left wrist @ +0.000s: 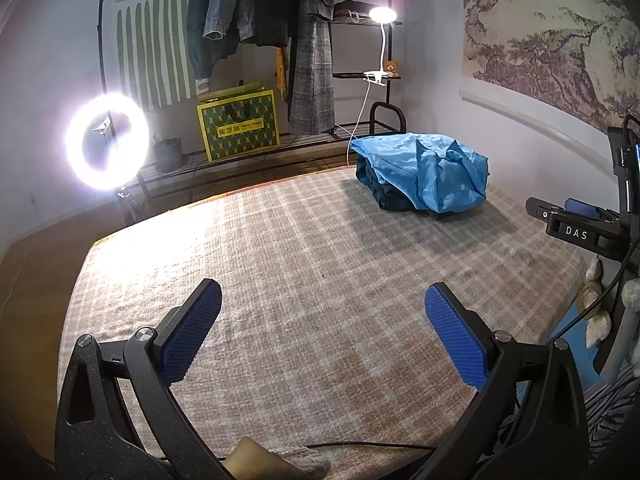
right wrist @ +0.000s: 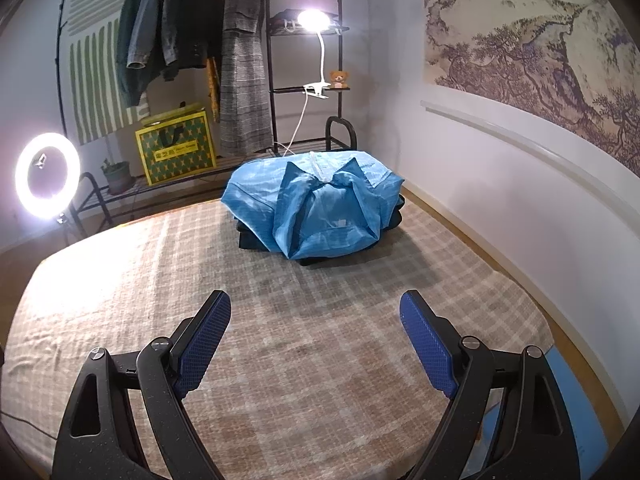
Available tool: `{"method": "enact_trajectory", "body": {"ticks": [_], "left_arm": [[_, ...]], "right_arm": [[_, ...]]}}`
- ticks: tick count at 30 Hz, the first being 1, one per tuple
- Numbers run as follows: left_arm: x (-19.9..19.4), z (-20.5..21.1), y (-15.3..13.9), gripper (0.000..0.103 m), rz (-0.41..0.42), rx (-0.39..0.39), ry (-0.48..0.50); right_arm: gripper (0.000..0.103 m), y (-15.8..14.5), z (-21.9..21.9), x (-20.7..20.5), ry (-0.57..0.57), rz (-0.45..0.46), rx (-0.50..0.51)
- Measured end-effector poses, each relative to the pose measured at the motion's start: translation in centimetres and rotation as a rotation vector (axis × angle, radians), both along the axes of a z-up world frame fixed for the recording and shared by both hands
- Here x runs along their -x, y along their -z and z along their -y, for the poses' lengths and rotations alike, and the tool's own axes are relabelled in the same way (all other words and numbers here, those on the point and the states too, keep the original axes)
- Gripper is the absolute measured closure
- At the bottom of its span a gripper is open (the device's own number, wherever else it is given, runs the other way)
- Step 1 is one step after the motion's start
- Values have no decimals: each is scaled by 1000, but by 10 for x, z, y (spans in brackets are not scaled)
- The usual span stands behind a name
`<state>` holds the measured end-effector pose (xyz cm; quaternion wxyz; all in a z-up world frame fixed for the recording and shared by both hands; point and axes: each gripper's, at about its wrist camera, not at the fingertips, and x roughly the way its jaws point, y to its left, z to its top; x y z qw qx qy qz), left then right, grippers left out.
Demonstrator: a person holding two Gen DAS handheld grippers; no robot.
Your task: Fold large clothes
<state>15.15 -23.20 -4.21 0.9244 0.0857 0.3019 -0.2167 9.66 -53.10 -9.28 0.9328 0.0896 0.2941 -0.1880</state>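
Note:
A folded light-blue garment (right wrist: 320, 204) lies on top of a dark folded pile (right wrist: 250, 240) at the far end of the checked bed cover (right wrist: 280, 320). From the left wrist the blue garment (left wrist: 428, 170) sits far right, with the dark pile (left wrist: 380, 188) under it. My left gripper (left wrist: 322, 298) hovers open over the bare cover, nothing between its blue pads (left wrist: 192, 332). My right gripper (right wrist: 316, 306) is open too, well short of the garment, and its body (left wrist: 576, 228) shows at the right edge of the left wrist view.
A clothes rack with hanging jackets (right wrist: 192, 32) and a yellow patterned bag (right wrist: 176, 148) stands behind the bed. A ring light (left wrist: 106, 146) glows at the left, a clip lamp (right wrist: 314, 20) on the shelf. The wall (right wrist: 500, 200) runs along the right.

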Motion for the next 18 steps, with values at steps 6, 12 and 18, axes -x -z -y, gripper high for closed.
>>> {"method": "enact_trajectory", "body": {"ticks": [6, 12, 18], "left_arm": [[0, 0, 0, 0, 0, -1, 0], [0, -1, -2, 0, 2, 1, -2], [0, 0, -3, 0, 0, 3, 0]], "right_arm": [[16, 0, -1, 0, 0, 1, 0], [16, 0, -1, 0, -2, 1, 2], [16, 0, -3, 0, -7, -3, -2]]}}
